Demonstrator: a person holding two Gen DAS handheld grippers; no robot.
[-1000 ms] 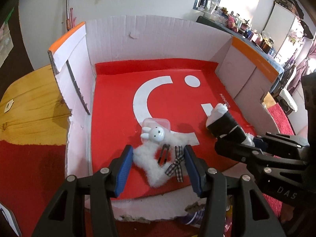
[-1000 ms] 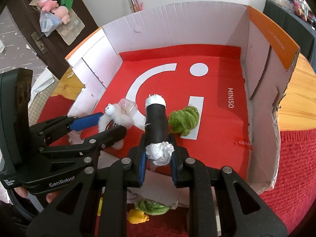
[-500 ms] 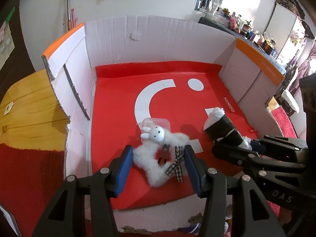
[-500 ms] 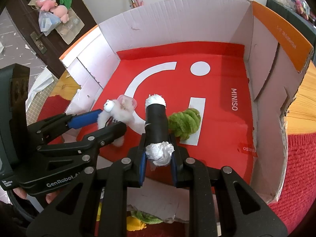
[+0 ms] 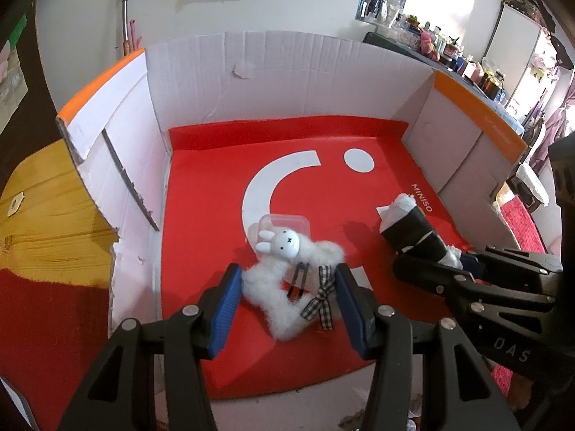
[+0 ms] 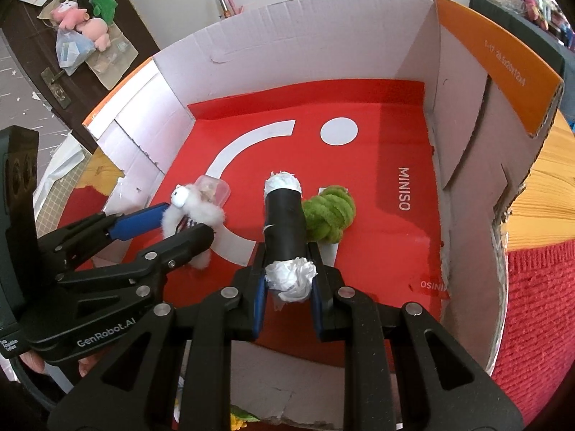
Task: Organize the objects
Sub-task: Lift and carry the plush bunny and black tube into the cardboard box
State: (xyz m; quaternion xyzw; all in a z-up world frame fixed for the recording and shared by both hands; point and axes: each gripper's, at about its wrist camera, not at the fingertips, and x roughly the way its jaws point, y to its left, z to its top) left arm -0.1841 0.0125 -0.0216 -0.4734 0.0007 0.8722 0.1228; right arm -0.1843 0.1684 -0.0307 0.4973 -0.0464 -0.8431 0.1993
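A white fluffy hair clip with a rabbit head and a checked bow (image 5: 287,280) sits between the pads of my left gripper (image 5: 285,287), which grips it over the red floor of the cardboard box (image 5: 201,215). It also shows in the right wrist view (image 6: 192,212). My right gripper (image 6: 287,273) is shut on a black roll stuffed with white paper (image 6: 285,230), also seen in the left wrist view (image 5: 413,233). A green fuzzy knot (image 6: 330,215) lies on the box floor just right of the roll.
A small clear plastic tub (image 5: 284,224) lies behind the rabbit head. The box walls (image 6: 463,115) rise on three sides with orange top flaps. A wooden table (image 5: 46,222) and red cloth (image 6: 532,305) surround the box.
Both grippers have moved forward over the box's near edge, further inside, each still holding its object. The jaws have not changed.
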